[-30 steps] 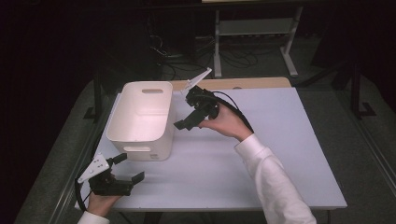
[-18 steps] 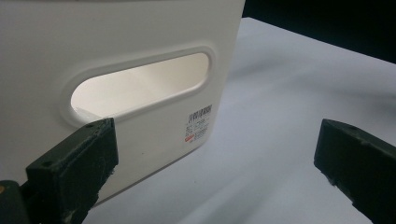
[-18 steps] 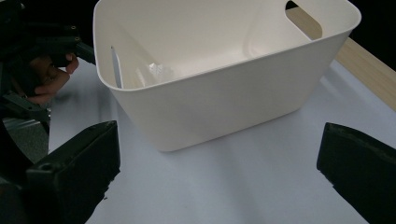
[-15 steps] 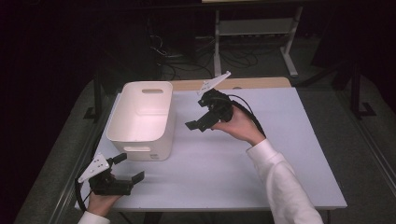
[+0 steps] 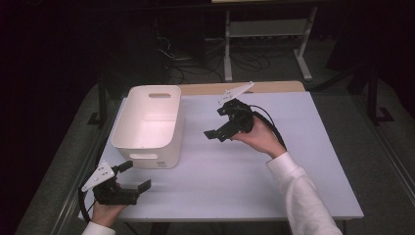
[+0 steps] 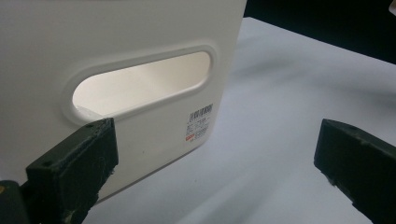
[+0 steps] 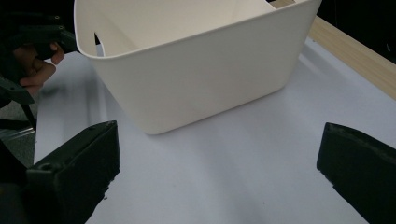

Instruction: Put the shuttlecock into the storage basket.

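White bin (image 5: 149, 122) upright on table (image 5: 274, 161); left gripper (image 5: 128, 188) and right gripper (image 5: 218, 133) both open, empty: bin not yet grasped.

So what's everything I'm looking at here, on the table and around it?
storage bin: one, white, with slot handles, on the left half of the table, nothing visible inside.
label: one, small, printed, on the bin's near end wall.
table: one, pale blue-grey top with a wooden strip along the far edge.
metal stand: one, light grey, on the floor behind the table.
cables: several, dark, on the floor behind.
left hand-held gripper: one, black, open, near front-left corner.
right hand-held gripper: one, black, open, raised right of the bin.
sleeve: one, white, right arm.
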Tool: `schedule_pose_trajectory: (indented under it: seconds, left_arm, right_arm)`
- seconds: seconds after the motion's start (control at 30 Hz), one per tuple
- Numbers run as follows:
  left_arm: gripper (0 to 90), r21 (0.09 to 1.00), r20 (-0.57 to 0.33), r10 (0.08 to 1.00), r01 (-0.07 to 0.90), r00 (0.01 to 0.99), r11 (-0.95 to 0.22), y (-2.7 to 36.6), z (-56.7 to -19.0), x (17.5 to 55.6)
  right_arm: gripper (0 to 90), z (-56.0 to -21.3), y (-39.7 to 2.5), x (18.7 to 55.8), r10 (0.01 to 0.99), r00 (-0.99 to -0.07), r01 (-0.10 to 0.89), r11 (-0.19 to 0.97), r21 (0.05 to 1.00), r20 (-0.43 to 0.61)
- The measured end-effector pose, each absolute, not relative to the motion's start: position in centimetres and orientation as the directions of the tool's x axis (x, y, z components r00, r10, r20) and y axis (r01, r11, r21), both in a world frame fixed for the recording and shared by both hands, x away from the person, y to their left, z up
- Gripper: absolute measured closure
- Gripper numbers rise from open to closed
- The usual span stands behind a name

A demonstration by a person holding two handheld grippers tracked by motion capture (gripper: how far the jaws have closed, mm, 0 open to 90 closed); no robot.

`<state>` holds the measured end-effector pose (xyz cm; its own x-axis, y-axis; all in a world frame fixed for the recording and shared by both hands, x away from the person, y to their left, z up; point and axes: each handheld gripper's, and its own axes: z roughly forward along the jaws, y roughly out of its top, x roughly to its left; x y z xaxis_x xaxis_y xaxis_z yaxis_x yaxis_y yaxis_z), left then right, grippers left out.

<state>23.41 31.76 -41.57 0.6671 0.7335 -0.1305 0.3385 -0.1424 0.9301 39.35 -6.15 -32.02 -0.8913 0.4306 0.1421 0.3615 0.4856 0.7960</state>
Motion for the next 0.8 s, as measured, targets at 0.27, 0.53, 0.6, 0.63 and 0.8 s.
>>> schedule_pose_trajectory:
  seconds: [0.27, 0.53, 0.6, 0.63, 0.8]
  left_arm:
    - [0.0, 0.929, -0.133, 0.733, 0.341, 0.667, -0.142, 31.7, -41.6, 23.4]
    - [0.0, 0.929, -0.129, 0.730, 0.340, 0.671, -0.147, 31.7, -41.6, 23.4]
    - [0.0, 0.929, -0.132, 0.732, 0.341, 0.669, -0.144, 31.7, -41.6, 23.4]
    - [0.0, 0.929, -0.128, 0.730, 0.339, 0.671, -0.149, 31.7, -41.6, 23.4]
    - [0.0, 0.926, -0.123, 0.732, 0.342, 0.671, -0.158, 31.8, -41.6, 23.4]
  right_arm:
    - [0.0, -32.8, -7.6, 38.9, 0.436, -0.889, 0.359, 0.470, 0.806, 0.142]
    - [0.0, -33.3, -9.1, 38.3, 0.440, -0.887, 0.347, 0.442, 0.827, 0.137]
    - [0.0, -33.5, -9.4, 38.1, 0.445, -0.885, 0.351, 0.441, 0.826, 0.139]
    - [0.0, -33.6, -9.5, 38.0, 0.447, -0.884, 0.354, 0.441, 0.825, 0.140]
    - [0.0, -34.3, -10.2, 37.7, 0.458, -0.878, 0.360, 0.434, 0.826, 0.142]
